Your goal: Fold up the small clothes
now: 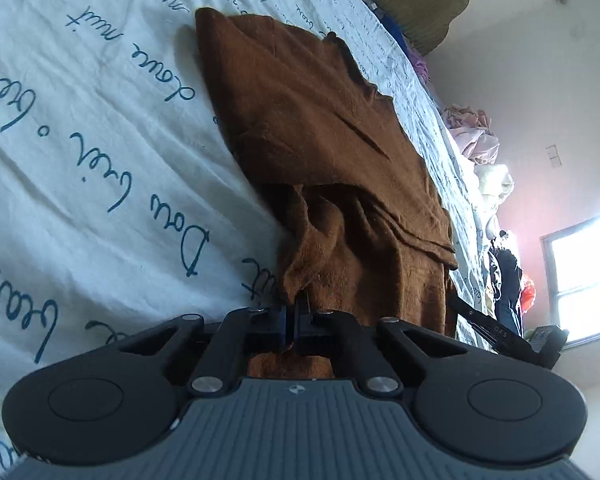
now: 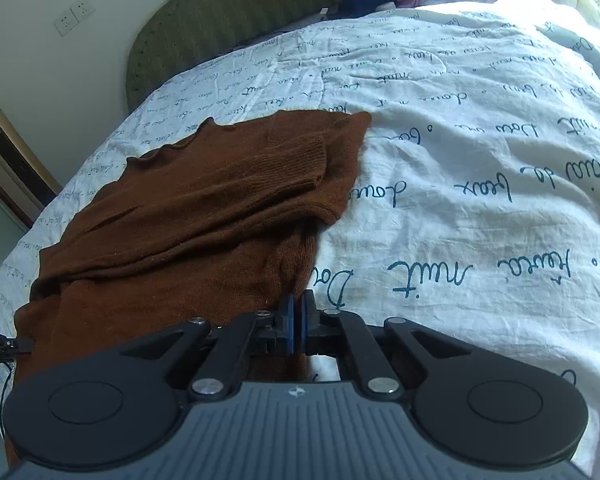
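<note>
Bedroom setting: a bed spread with a white sheet [image 2: 480, 208] printed in blue cursive script, on which the work is laid out.

Item: brown knit top [image 1: 320, 128], spread on the sheet towards the near edge of the bed, partly folded. A sleeve with ribbed cuff [image 2: 300, 160] is seen laid across the body, and the far edge is finished in a wavy lettuce trim. Fabric: soft, fine-gauge knit, limp, lightly fuzzed, creased where the layers overlap.

Tools: left gripper [image 1: 291, 312], jaws drawn together on a bunched near corner of the top. Right gripper [image 2: 298, 312], jaws likewise narrow at the opposite near edge; cloth appears to be pinched there, though the contact is largely hidden by the blue pads.

Step judged in hand: both near corners taken up for the lengthwise fold.

Next move judged to call for: the hem to be lifted evenly by both hands and carried over towards the neckline, level, so that the folded-in sleeve is not dragged out.

Surroundings: green padded headboard [image 2: 260, 4]; heaped pink and pale laundry [image 1: 476, 132] along the far side; wall sockets [image 2: 74, 16]; bright window [image 1: 584, 256].
</note>
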Tool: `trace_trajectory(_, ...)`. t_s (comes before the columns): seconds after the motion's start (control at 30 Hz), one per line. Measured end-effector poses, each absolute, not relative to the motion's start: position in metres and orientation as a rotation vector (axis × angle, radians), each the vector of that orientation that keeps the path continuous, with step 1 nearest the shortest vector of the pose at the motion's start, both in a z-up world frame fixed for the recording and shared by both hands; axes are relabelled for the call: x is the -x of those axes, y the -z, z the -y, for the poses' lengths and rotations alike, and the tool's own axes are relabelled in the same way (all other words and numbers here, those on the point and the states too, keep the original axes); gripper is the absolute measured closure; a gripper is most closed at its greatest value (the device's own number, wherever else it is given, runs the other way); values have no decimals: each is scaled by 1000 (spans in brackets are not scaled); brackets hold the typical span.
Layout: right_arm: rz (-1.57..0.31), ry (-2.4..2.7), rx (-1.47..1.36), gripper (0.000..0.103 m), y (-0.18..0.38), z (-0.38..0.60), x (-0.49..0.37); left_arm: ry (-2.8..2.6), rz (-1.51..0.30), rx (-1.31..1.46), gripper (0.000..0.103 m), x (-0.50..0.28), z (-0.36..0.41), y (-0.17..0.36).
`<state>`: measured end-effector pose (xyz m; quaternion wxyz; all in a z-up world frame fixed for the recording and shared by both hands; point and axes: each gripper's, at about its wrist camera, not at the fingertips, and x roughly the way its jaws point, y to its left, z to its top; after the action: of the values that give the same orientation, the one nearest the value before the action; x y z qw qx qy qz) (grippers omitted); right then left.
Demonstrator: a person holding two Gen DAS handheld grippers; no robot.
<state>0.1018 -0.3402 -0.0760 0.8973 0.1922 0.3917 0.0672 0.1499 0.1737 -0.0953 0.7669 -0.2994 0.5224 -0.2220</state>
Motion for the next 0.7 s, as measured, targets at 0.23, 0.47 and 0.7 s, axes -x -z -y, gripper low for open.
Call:
trace_trajectory(0.23, -814, -88, -348, 101, 72, 368, -80, 395, -1098, 616, 96, -122, -206, 96)
trace_trajectory(0.47, -789, -144, -467, 64, 74, 373, -40, 503, -1035, 551, 30, -76, -192, 71)
trace_trajectory(0.7, -806, -298, -482, 41, 86, 333, 59, 652, -1070, 501, 27, -11, -163, 88)
